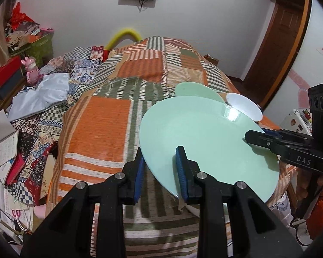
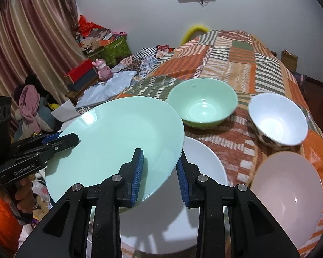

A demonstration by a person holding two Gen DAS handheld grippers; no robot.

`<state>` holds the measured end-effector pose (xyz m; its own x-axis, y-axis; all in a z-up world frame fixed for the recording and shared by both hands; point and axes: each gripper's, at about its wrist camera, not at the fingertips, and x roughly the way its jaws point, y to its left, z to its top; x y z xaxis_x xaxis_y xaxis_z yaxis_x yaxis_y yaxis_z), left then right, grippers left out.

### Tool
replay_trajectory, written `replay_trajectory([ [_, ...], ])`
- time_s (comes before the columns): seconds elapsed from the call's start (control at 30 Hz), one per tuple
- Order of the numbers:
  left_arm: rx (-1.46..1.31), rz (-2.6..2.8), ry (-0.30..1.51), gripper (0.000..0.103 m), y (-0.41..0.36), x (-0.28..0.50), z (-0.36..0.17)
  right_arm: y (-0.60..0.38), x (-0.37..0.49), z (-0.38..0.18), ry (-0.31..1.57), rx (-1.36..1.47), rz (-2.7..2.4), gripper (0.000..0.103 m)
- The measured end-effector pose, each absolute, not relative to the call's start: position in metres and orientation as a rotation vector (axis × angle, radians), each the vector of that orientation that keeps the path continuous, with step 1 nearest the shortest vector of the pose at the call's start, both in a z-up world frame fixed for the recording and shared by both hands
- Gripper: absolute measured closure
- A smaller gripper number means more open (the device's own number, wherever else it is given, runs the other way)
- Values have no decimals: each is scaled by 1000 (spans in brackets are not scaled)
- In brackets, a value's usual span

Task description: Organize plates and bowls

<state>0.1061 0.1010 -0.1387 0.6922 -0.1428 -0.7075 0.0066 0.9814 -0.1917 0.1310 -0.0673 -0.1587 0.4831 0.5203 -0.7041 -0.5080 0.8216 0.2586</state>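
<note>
Green plate (image 2: 118, 142) lifted clear of bed (image 2: 236, 49), tilted; left gripper (image 1: 161, 172) and right gripper (image 2: 160, 172) fingers each nearly closed, pinching opposite rims to share load. White plate (image 2: 204, 163) below, probably stack target.

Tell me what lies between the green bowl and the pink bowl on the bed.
In the right wrist view, between the green bowl and the pink bowl there is only striped bedspread. The white bowl sits off to the right of that stretch.
</note>
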Motion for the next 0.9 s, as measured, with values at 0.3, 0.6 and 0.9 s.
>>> replay_trajectory([
  [0.3,-170,-136,822,75,78,107,-147,-94,120,-166,871,56,582,75],
  [0.6,-168,-172,853,75,65,113,-163,-107,112,-180,903,89,542,75],
  [0.9,-179,-188,885,75,62,119,-181,-110,110,-195,950,113,526,75],
])
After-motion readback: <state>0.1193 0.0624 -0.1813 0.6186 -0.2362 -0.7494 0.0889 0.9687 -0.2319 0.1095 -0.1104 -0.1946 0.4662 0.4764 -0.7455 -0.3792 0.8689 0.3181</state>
